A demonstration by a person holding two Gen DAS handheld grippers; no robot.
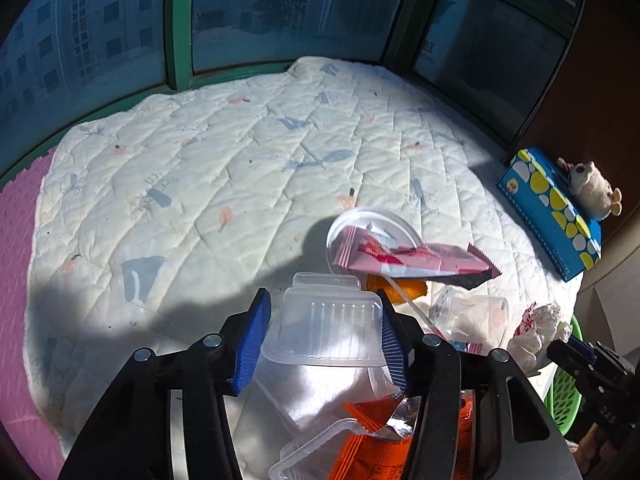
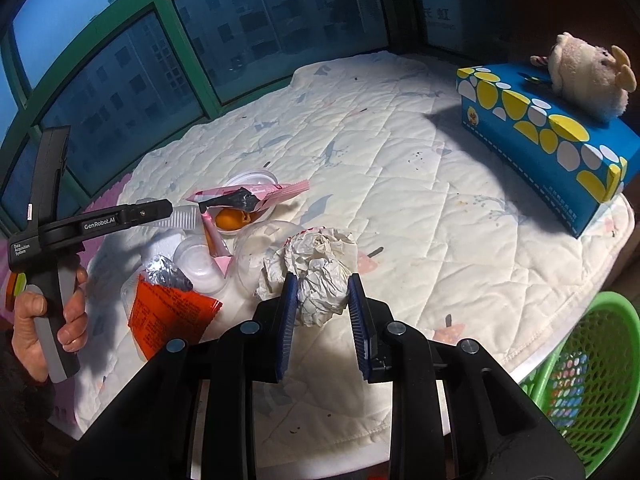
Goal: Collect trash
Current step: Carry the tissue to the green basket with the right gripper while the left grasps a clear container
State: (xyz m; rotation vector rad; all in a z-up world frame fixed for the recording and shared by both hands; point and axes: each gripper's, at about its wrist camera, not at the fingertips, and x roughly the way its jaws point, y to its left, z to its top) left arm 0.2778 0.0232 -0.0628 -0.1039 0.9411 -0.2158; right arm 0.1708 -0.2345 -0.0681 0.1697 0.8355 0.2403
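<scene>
A heap of trash lies on the white quilt. My left gripper is open and straddles an upturned clear plastic tray; the right pad touches its rim and the left pad stands apart. Beyond it lie a pink wrapper on a white plastic lid, orange peel and a clear cup. An orange snack bag sits under the gripper. My right gripper is narrowed on a crumpled white paper ball, with both pads against its sides. A hand holds the left gripper at the left.
A green mesh basket stands below the bed's right edge. A blue and yellow tissue box with a plush toy on it lies at the back right. Green-framed windows run behind the bed. A pink mat borders the left.
</scene>
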